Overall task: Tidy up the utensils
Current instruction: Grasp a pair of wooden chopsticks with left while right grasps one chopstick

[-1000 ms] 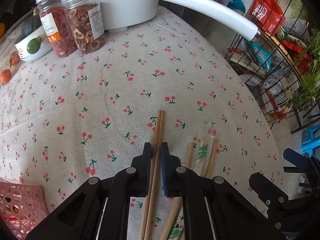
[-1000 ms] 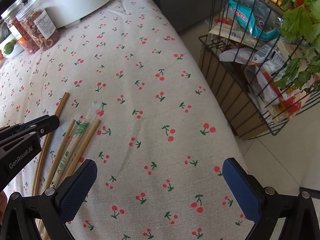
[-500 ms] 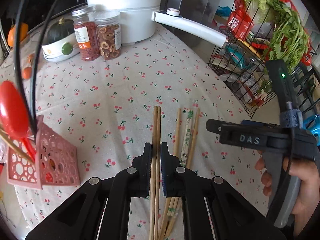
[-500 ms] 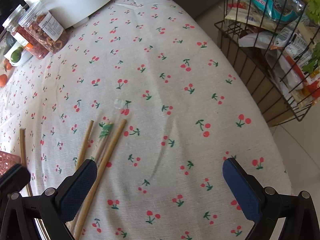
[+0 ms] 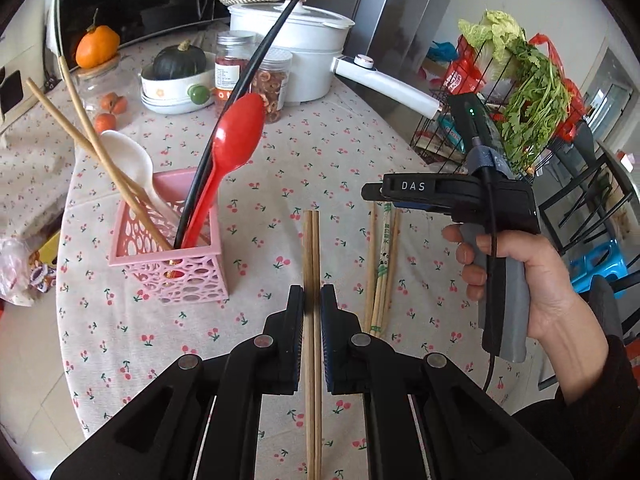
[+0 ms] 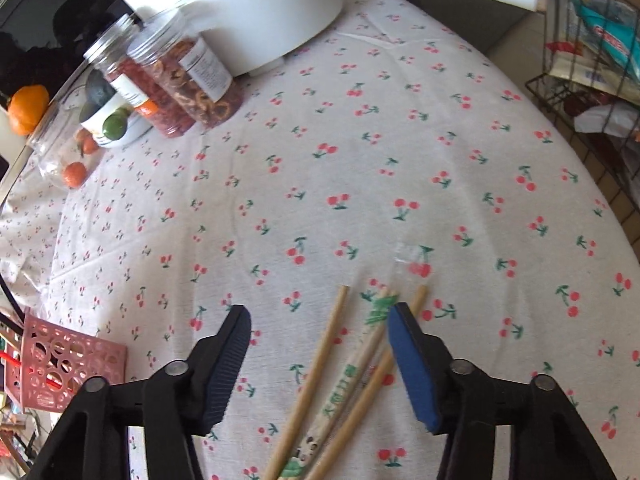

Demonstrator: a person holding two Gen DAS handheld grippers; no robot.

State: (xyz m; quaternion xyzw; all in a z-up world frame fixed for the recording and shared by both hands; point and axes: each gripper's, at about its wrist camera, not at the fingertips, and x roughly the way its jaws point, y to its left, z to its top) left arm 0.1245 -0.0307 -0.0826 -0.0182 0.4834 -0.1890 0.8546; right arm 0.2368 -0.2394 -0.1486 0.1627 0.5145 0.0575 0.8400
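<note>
L gripper: jaws clamped on a pair of brown chopsticks, lifted clear of the counter, tips pointing away from cam. Pink holder sits just left of the pair; taken as landmark.

R gripper: jaws have just been closing, now about half apart, straddling the loose chopsticks on the cloth. Pads not pressing on them yet, so no grip. In L view the person's hand carries this gripper well right of the holder.

Step in hand (judged): L is carrying its pair toward the holder; R is setting up the next pick. Next calls for: L tip the pair upright over the holder's open top, then release; R drop lower and close on the loose sticks w/o scattering them.

Counts:
- held: 2 sticks
- on counter, right of holder: 2 bare sticks + 1 wrapped set
- in holder: 2 chopsticks, 1 white spoon, 1 red spoon, 1 black rod-like item, type unclear
- beyond holder: 2 jars, 1 white pot
</note>
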